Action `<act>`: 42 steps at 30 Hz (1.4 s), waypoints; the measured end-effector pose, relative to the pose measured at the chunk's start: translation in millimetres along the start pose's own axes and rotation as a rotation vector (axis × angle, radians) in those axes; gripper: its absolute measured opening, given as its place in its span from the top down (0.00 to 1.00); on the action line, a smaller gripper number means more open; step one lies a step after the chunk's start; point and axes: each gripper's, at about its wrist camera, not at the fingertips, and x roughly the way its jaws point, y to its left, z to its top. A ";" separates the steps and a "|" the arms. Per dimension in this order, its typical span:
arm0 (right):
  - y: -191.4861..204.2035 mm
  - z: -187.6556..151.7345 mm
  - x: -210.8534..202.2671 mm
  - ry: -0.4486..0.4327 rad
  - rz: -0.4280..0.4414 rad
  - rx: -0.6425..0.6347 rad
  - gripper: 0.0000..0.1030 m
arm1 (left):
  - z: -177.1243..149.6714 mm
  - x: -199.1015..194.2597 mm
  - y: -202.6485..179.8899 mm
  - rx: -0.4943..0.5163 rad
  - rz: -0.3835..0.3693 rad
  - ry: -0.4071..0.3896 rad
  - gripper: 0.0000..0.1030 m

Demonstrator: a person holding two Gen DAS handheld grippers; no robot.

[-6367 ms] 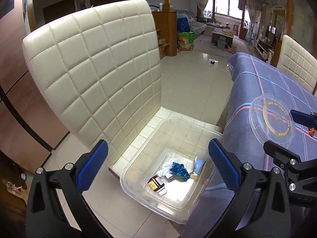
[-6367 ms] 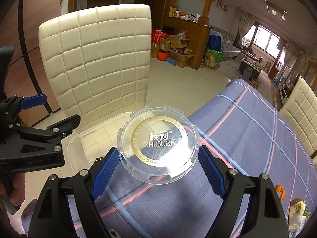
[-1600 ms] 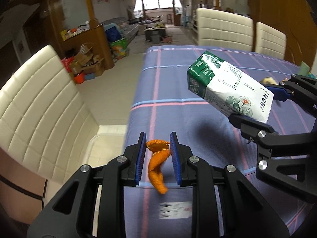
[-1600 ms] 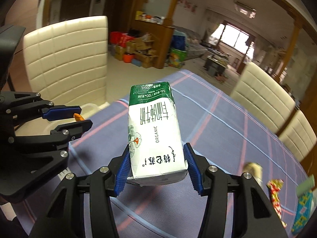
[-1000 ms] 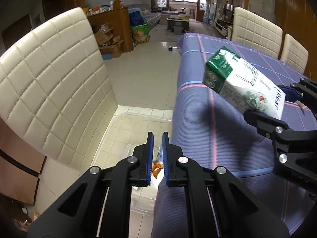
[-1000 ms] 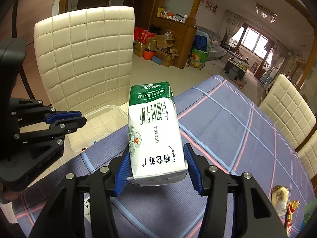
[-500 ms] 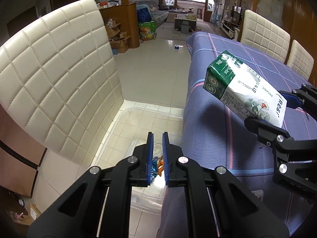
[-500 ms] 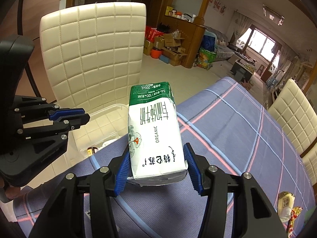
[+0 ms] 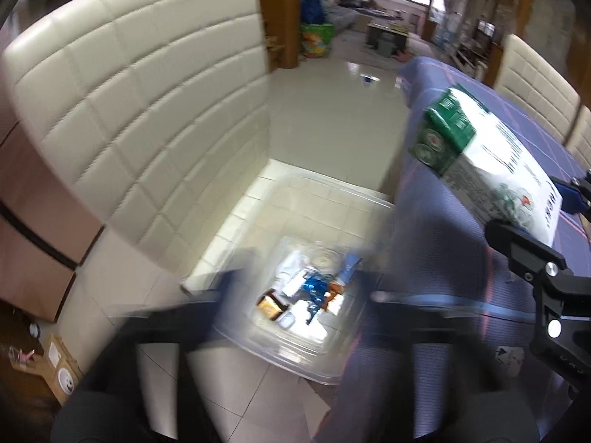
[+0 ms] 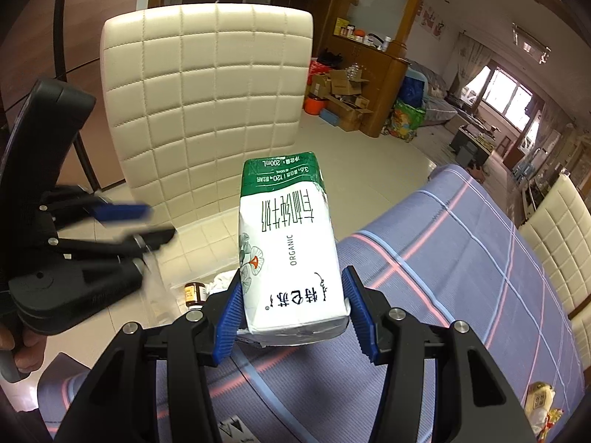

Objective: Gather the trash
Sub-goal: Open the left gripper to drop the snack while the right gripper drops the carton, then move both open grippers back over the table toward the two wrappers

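My right gripper (image 10: 291, 313) is shut on a green and white milk carton (image 10: 288, 251), held over the table's edge; the carton also shows in the left wrist view (image 9: 487, 170). My left gripper (image 9: 299, 288) is motion-blurred, its jaws spread wide and empty above the clear plastic bin (image 9: 321, 192) on the floor. The bin holds several pieces of trash, among them an orange peel (image 9: 334, 291), a blue wrapper (image 9: 314, 284) and a small brown bottle (image 9: 271, 304). The left gripper also shows in the right wrist view (image 10: 136, 225), fingers apart.
A cream quilted chair (image 9: 140, 110) stands behind the bin. The table with a blue striped cloth (image 10: 461, 258) is on the right, with snack wrappers (image 10: 543, 402) near its far end. Another cream chair (image 10: 561, 229) stands beyond it. Tiled floor surrounds the bin.
My left gripper has opened and the orange peel has dropped into the bin. The right gripper has kept the carton and shifted slightly toward the bin.
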 end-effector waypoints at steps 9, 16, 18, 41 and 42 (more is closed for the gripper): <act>8.0 4.7 17.6 0.021 0.042 -0.001 0.50 | -6.2 -17.4 14.0 0.013 0.054 -0.092 0.03; 14.7 10.9 24.8 0.028 0.051 -0.003 0.46 | -7.3 -20.2 27.8 -0.005 0.074 -0.090 0.03; 15.7 11.2 26.2 0.033 0.039 -0.006 0.43 | -7.0 -20.9 28.5 -0.009 0.072 -0.090 0.03; -33.8 -23.2 -21.2 0.005 -0.071 0.072 0.34 | 2.3 -39.2 -29.1 0.082 0.002 -0.112 0.03; -38.0 -27.2 -25.8 0.001 -0.087 0.077 0.34 | 3.1 -40.5 -33.9 0.089 -0.001 -0.116 0.03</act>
